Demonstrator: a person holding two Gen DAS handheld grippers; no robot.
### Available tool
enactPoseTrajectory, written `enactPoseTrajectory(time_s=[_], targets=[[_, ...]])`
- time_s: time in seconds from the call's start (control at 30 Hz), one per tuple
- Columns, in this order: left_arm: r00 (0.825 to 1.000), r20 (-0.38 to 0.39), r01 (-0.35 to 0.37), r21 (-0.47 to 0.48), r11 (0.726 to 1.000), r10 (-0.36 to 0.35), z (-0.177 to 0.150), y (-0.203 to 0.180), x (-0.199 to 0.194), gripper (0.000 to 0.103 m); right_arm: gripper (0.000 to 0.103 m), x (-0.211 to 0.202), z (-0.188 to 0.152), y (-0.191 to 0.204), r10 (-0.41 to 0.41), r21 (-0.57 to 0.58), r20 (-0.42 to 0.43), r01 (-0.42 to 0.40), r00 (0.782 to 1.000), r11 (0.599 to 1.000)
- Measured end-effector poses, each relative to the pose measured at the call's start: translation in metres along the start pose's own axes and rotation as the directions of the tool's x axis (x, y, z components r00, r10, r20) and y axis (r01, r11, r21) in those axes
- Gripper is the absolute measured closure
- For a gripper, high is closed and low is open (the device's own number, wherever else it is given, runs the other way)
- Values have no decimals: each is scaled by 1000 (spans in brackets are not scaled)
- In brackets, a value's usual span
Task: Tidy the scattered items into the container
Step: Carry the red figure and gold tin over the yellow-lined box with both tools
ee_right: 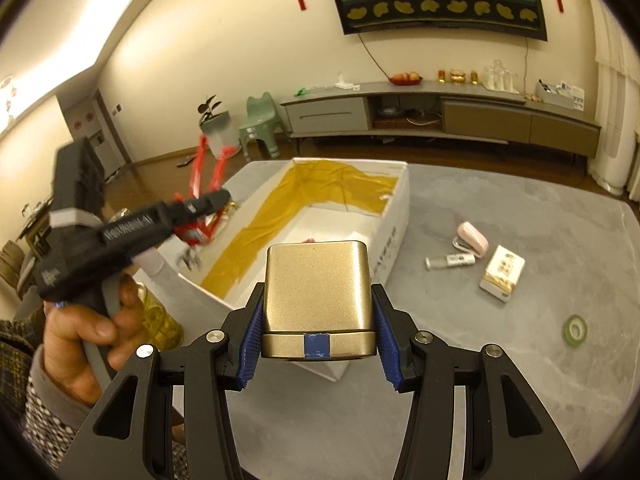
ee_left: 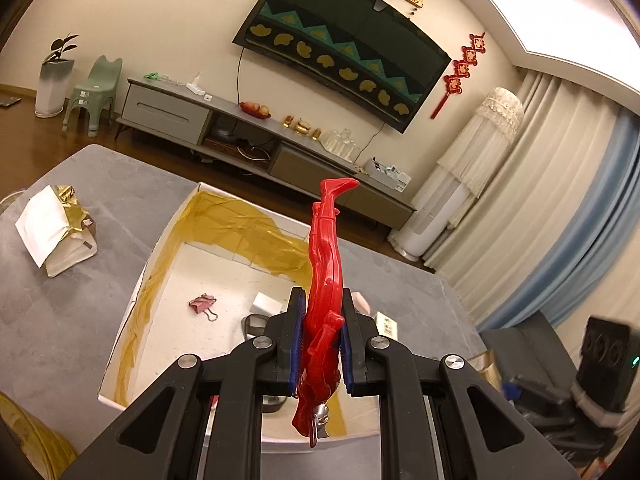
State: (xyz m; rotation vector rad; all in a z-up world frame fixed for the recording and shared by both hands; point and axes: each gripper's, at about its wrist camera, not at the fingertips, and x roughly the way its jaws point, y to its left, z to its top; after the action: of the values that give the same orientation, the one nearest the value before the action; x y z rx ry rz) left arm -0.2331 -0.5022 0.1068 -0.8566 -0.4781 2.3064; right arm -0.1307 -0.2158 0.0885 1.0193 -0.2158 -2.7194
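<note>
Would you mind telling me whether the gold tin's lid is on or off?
On. The gold tin, clamped in the right gripper, has its lid seated flush and a strip of blue tape crossing the seam.

Cream walls, wood floor [ee_right: 168, 160]. Wall-mounted TV [ee_left: 340, 40] under a dark patterned cover; red knot ornaments [ee_left: 460, 76] hang to either side. Long grey media console [ee_right: 440, 116] below it, carrying a fruit dish [ee_right: 405, 77] and glassware. Green child's chair [ee_left: 94, 88] beside a potted plant [ee_left: 54, 76]. Pale curtains [ee_left: 560, 184] at right, tower fan [ee_left: 460, 184] under lace cover. Warm ceiling cove light.
</note>
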Motion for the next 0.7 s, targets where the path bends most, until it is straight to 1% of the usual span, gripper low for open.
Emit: enactPoseTrajectory(time_s=[0.13, 0.33, 0.57, 0.7], targets=[[1000, -17, 12, -32, 999, -13, 1, 9, 9, 87, 51, 6, 11, 8, -5, -22, 1, 6, 1000, 1000], [999, 3, 41, -54, 998, -41, 10, 10, 12, 87, 51, 18, 26, 14, -3, -33, -8, 2, 1000, 999], [999, 0, 45, -79, 996, -45, 20, 15, 23, 87, 51, 32, 44, 15, -6, -51, -19, 5, 1000, 999], [999, -4, 46, -84, 995, -47, 26, 17, 31, 87, 51, 45, 53, 12, -5, -48, -42, 3, 999, 999]])
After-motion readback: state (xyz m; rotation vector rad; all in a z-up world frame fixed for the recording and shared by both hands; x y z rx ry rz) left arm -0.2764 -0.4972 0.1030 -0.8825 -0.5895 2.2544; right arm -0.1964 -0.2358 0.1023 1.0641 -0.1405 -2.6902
